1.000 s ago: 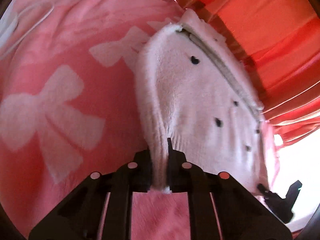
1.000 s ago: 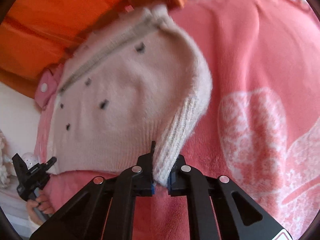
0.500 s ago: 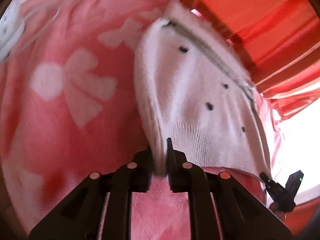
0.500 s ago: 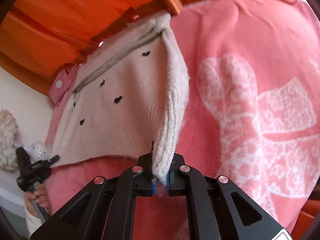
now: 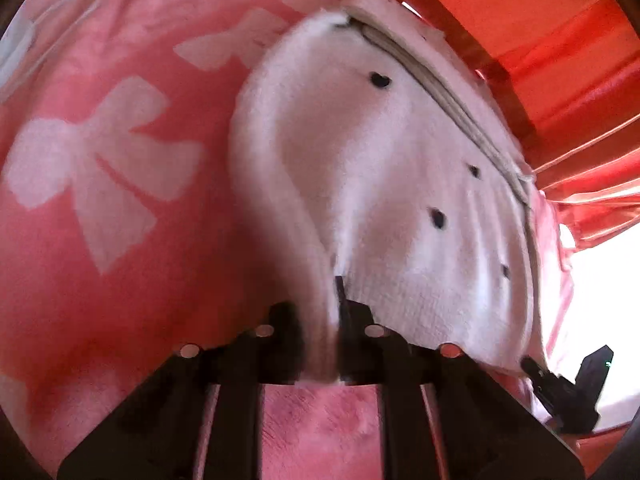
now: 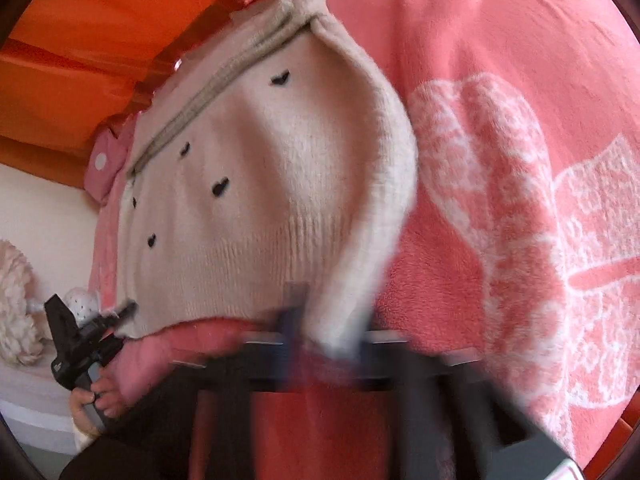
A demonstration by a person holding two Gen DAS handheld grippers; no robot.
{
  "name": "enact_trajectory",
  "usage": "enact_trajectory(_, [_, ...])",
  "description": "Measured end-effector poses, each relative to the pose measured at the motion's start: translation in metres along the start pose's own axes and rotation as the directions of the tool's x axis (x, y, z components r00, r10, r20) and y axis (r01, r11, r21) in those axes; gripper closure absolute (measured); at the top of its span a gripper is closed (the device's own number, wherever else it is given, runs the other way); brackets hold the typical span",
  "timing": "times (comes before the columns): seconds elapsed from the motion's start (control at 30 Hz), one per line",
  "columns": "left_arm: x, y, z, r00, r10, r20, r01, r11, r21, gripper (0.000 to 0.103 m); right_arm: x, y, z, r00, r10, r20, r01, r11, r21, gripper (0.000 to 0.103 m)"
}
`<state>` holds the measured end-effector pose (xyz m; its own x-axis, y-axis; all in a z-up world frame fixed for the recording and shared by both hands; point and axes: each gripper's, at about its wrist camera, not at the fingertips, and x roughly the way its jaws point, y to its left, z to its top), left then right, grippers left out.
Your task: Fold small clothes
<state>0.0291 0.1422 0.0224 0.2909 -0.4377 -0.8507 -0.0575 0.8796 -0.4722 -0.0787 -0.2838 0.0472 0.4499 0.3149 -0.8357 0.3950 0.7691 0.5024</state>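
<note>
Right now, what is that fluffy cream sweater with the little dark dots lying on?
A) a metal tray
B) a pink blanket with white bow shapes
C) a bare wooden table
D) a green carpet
B: the cream sweater lies spread on a pink blanket printed with white bows, its two near corners pinched in the left tool and the right tool.

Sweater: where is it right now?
The sweater is spread over the pink blanket, its far edge near the orange curtain. The left gripper and right gripper each pinch a near corner.
</note>
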Motion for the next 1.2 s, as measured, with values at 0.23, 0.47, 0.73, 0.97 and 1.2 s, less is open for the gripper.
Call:
enact_trajectory(0.23, [-0.094,-0.006,-0.038,0.992,-0.074,0.099,0.057,0.984,0.167,0.097,-0.089,-0.014,-0.050,0.978,0.011,0.209,0.016,0.992,-0.129,0.099])
enact_trajectory(0.47, [-0.152,0.026,-0.146,0.995,-0.092,-0.034,0.096,0.982,0.163,0.097,-0.147,-0.058,-0.137,0.986,-0.078,0.146,0.104,0.978,-0.178,0.099])
enact_trajectory(0.73, [-0.208,-0.027,-0.093,0.962,-0.176,0.209,0.112,0.952,0.284,0.097,-0.196,-0.021,-0.082,0.915,0.057,0.400,0.050,0.967,-0.251,0.099])
enact_trajectory(0.97, [-0.118,-0.069,0.062,0.916,-0.132,0.379,0.051,0.975,0.216,0.097,-0.098,-0.027,0.097,0.836,0.130,0.533,-0.127,0.991,-0.043,0.099])
enact_trajectory(1.2, [0.016,-0.060,0.149,0.949,0.014,0.314,-0.045,0.995,0.091,0.097,0.032,-0.039,0.186,0.893,0.042,0.448,-0.087,0.993,0.079,0.099])
